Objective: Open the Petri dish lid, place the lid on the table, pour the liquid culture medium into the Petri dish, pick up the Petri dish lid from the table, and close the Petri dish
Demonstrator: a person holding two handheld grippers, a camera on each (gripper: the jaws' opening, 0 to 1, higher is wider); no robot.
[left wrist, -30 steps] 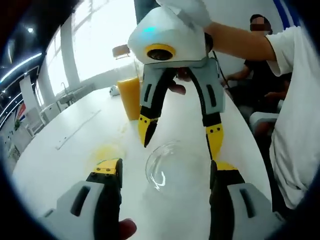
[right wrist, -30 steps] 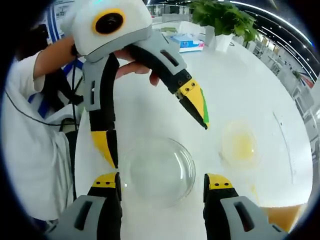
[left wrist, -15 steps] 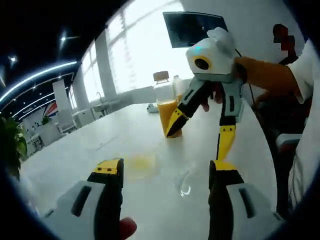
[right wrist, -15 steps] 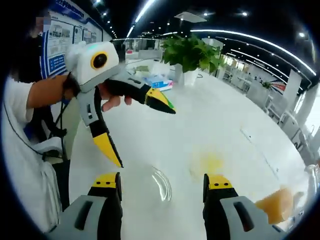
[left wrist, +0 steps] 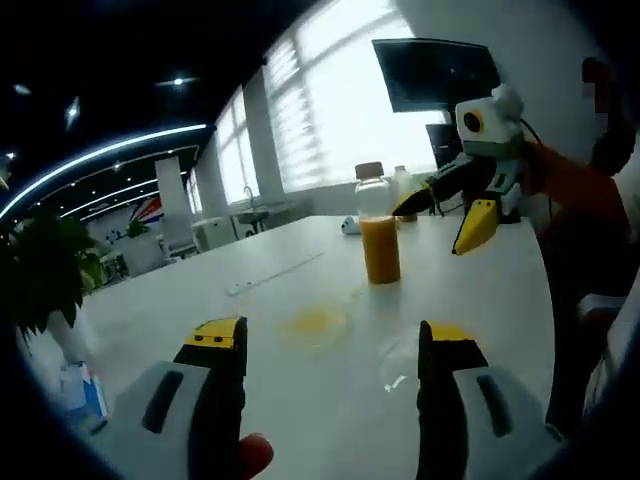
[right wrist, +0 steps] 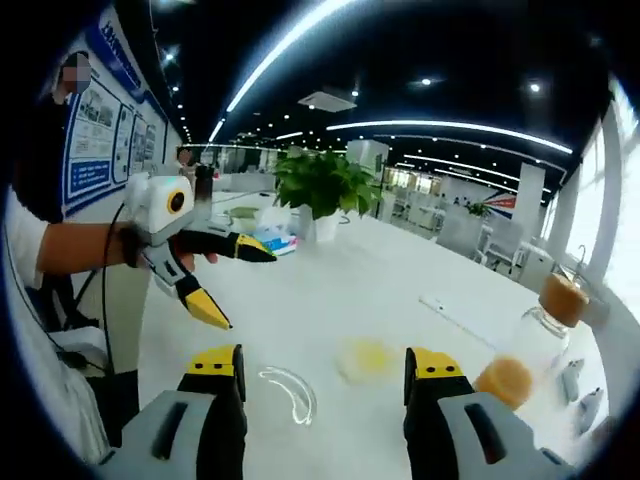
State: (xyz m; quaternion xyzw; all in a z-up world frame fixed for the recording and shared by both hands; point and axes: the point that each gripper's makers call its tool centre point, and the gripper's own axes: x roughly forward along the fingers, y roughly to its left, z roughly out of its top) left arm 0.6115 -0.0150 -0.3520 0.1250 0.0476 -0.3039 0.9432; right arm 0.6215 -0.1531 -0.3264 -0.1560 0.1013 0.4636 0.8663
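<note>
A shallow Petri dish (left wrist: 318, 322) (right wrist: 368, 357) holding yellow medium sits on the white table. Beside it lies a clear glass lid (left wrist: 398, 368) (right wrist: 290, 391), flat on the table. A corked glass bottle (left wrist: 379, 240) (right wrist: 521, 361) of orange liquid stands upright further off. My left gripper (left wrist: 332, 345) is open and holds nothing, raised well back from the dish; in the right gripper view it hangs open (right wrist: 247, 290) at the left. My right gripper (right wrist: 322, 365) is likewise open with nothing in it, and appears open (left wrist: 437, 222) beyond the bottle.
A potted plant (right wrist: 325, 185) (left wrist: 45, 270) stands at the table's far end with small boxes (right wrist: 270, 240) beside it. A thin white strip (left wrist: 275, 272) (right wrist: 455, 315) lies on the table. A person's forearm (left wrist: 575, 185) holds the right gripper.
Both grippers have pulled up and away from the clear lid and apart from each other, still open. The lid, dish and bottle stay on the table.
</note>
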